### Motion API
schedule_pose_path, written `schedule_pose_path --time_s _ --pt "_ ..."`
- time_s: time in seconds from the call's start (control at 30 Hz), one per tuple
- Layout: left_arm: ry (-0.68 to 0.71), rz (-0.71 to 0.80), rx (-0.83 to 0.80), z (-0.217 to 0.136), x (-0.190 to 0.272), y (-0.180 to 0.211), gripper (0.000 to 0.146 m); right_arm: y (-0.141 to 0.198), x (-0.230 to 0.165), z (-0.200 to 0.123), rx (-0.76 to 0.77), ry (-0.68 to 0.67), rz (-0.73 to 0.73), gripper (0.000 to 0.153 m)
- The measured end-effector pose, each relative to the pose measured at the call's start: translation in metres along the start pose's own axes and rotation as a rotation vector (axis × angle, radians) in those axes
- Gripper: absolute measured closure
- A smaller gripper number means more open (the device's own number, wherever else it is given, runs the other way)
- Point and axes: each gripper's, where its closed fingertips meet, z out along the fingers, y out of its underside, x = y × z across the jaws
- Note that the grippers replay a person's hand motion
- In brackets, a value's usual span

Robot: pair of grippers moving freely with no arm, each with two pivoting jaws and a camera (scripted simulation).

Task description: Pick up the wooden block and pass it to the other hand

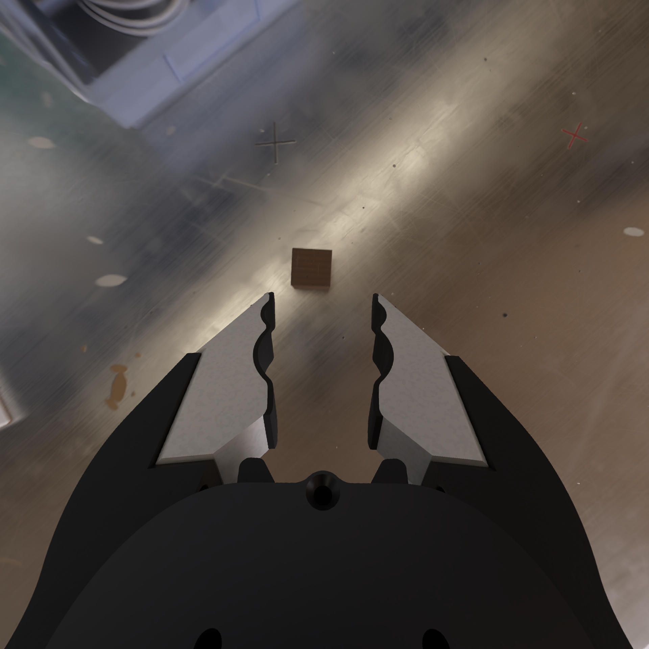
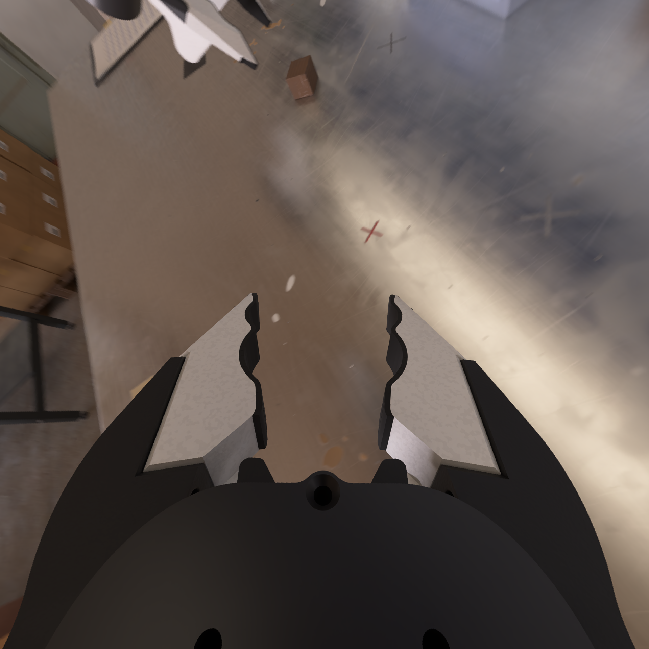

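The left gripper (image 1: 323,298) hangs above a scratched, shiny metal tabletop (image 1: 456,316), tilted down toward it. Its two pale fingers with dark wavy pads are spread apart and hold nothing. Just beyond the fingertips, roughly in line with the gap between them, sits the wooden block (image 1: 311,268). It is a small brown cube resting flat on the table, apart from both fingers. Farther out are a dark cross mark (image 1: 275,142) and a red cross mark (image 1: 575,135) on the surface, and a grey-blue box (image 1: 140,80) at the far left corner.

The right gripper (image 2: 323,298) is well apart from the block, fingers also spread and empty, pointing across the table with the red cross ahead of it. From its view the block shows near the top, with the left gripper's fingers just beside it. Stacked cardboard boxes (image 2: 28,210) stand off the table's left side.

The block looks light, rigid and not fragile, with flat, matte faces that should grip well. A sensible hold is across two opposite side faces, low enough to leave the upper part free for the other gripper to take.
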Motion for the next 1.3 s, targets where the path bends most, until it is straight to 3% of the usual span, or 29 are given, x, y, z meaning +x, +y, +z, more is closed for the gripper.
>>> schedule_pose_path --time_s 0.1,0.33,0.37,0.4,0.5,0.57,0.67,0.77,0.83,0.97,1.03,1.17,1.27,1.3 --pt "0.066 -0.006 -0.062 0.020 0.001 -0.008 0.088 0.024 -0.016 -0.005 0.017 -0.030 0.091 0.080" --pt "0.036 0.031 -0.205 0.049 -0.007 0.005 0.087 0.051 -0.017 -0.020 -0.003 0.047 0.142 0.083" --pt "0.048 0.016 -0.226 0.051 -0.008 0.007 0.096 0.052 -0.015 -0.022 -0.003 0.053 0.147 0.083" --pt "0.054 0.001 -0.230 0.051 -0.009 0.008 0.114 0.052 -0.014 -0.024 -0.005 0.059 0.152 0.083" --pt "0.038 -0.025 -0.249 0.044 -0.018 0.010 0.117 0.041 -0.011 -0.028 0.015 0.082 0.126 0.080" --pt "0.053 -0.096 -0.161 0.029 -0.019 -0.002 0.117 0.022 -0.009 -0.029 0.085 0.103 0.052 0.077" --pt "0.259 -0.359 0.168 -0.018 0.002 -0.053 0.117 -0.026 -0.011 -0.030 0.303 0.174 -0.170 0.072" --pt "0.688 -0.626 0.505 -0.074 0.051 -0.112 0.117 -0.079 -0.026 -0.027 0.499 0.227 -0.411 0.067" --pt "0.922 -0.690 0.580 -0.093 0.092 -0.135 0.117 -0.108 -0.040 -0.021 0.571 0.209 -0.489 0.066" --pt "1.261 -0.717 0.546 -0.103 0.167 -0.161 0.117 -0.145 -0.066 -0.013 0.655 0.110 -0.577 0.074" --pt "1.339 -0.706 0.511 -0.100 0.192 -0.166 0.117 -0.151 -0.071 -0.013 0.664 0.085 -0.626 0.084" --pt "1.357 -0.701 0.466 -0.088 0.216 -0.167 0.117 -0.147 -0.069 -0.021 0.675 0.092 -0.715 0.123" --pt "1.298 -0.661 0.471 -0.080 0.220 -0.163 0.116 -0.137 -0.065 -0.020 0.592 0.049 -0.711 0.125" --pt "1.262 -0.647 0.475 -0.078 0.217 -0.159 0.107 -0.137 -0.059 -0.023 0.573 0.056 -0.712 0.125"
